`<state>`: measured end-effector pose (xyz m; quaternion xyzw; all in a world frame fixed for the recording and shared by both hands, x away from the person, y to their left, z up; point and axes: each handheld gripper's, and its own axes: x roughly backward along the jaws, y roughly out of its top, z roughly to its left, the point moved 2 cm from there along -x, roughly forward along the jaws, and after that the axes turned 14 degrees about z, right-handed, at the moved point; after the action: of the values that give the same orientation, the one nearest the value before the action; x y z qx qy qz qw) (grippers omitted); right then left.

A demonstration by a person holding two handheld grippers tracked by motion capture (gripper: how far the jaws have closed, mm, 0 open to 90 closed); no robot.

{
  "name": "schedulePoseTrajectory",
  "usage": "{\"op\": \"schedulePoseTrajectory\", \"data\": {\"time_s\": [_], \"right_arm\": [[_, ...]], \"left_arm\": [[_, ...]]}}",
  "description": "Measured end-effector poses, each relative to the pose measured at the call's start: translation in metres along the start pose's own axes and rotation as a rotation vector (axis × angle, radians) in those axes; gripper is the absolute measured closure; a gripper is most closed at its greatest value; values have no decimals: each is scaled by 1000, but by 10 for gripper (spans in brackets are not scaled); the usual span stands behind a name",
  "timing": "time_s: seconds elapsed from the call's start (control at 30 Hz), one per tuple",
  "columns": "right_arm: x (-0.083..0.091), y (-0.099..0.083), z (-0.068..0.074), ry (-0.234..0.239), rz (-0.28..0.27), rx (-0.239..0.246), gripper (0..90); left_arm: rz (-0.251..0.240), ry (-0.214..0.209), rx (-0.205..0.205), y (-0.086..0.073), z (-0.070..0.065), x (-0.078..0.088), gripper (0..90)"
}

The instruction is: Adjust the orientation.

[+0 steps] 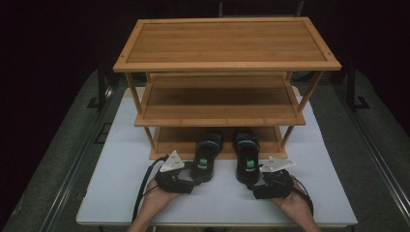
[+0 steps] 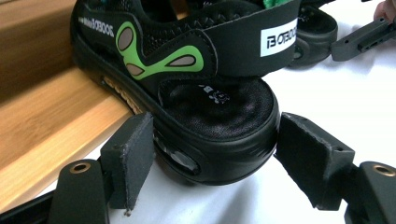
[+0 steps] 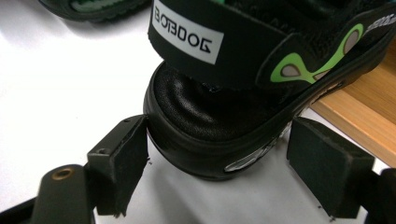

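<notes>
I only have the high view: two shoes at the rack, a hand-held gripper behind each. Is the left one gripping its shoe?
Observer: The left hand-held gripper has its jaws around the left shoe at the heel, and both pads look to be touching it.
Operator: And the right?
Observer: The right hand-held gripper straddles the right shoe at the heel. One pad touches and the other stands clear.
Operator: Any marking?
Observer: A white label on the heel strap reads BOBDOG, mirrored.
</notes>
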<state>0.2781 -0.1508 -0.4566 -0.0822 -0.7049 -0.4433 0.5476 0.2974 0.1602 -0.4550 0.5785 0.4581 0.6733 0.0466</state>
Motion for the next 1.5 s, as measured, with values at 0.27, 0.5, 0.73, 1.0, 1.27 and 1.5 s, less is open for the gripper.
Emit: {"op": "schedulePoseTrajectory", "data": {"time_s": [0.27, 0.5, 0.73, 1.0, 1.27, 1.5], "right_arm": [[4, 7, -4, 14, -12, 13, 209], [4, 14, -5, 10, -37, 11, 233], [1, 17, -8, 22, -47, 0, 236], [-5, 28, -11, 18, -62, 5, 250], [-10, 35, -11, 23, -71, -6, 250], [-15, 34, -10, 26, -96, -37, 248]], "left_arm": [[-31, -13, 19, 7, -1, -6, 278], [-46, -7, 37, 14, 0, -12, 277], [-71, -17, 58, 22, 3, -19, 280], [-79, -12, 47, 25, 4, -21, 280], [-107, -3, 60, 29, 5, -29, 280], [-112, -2, 64, 30, 6, -31, 280]]}}
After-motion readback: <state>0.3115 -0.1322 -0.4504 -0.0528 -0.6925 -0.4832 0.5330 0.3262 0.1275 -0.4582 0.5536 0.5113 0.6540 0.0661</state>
